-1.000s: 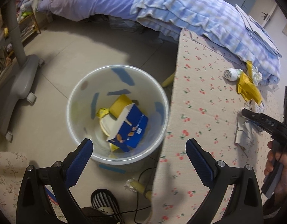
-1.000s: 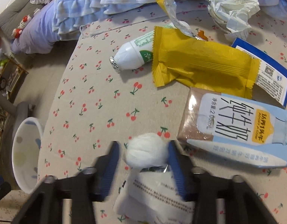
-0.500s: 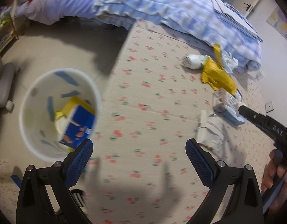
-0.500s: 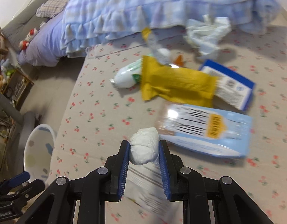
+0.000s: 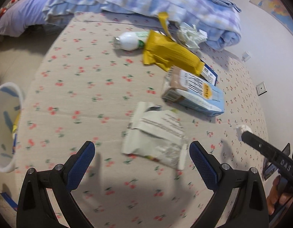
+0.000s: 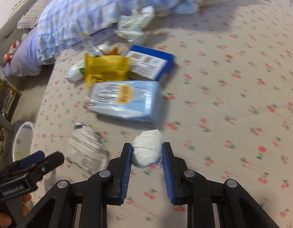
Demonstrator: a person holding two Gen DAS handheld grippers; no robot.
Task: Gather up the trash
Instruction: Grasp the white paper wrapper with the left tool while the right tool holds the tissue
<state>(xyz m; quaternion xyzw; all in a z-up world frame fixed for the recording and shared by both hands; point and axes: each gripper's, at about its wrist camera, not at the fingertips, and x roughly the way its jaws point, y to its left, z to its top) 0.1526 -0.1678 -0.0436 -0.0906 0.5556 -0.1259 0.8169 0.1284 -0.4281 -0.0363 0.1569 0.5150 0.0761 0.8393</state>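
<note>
My right gripper [image 6: 147, 150] is shut on a white crumpled paper ball [image 6: 147, 151], held above the cherry-print table cloth [image 6: 232, 87]; the ball also shows in the left wrist view [image 5: 242, 128]. My left gripper [image 5: 141, 156] is open and empty, just above a white torn wrapper [image 5: 156, 133] that lies between its fingers. Further back lie a light blue milk carton [image 5: 196, 96], a yellow wrapper [image 5: 171, 55], a white bottle [image 5: 130, 40], a blue box [image 6: 152, 63] and crumpled tissue [image 5: 190, 36]. The white trash bin [image 5: 5, 125] stands on the floor at the left.
A folded blue plaid blanket [image 5: 146, 0] lies on the purple bed [image 5: 19, 17] behind the table. The table's left edge drops to the floor beside the bin. A shelf with toys [image 6: 5, 98] stands at the far left.
My left gripper swung right from over the bin to above the torn wrapper. My right gripper closed on the paper ball, lifted it and moved right, away from the wrapper.
</note>
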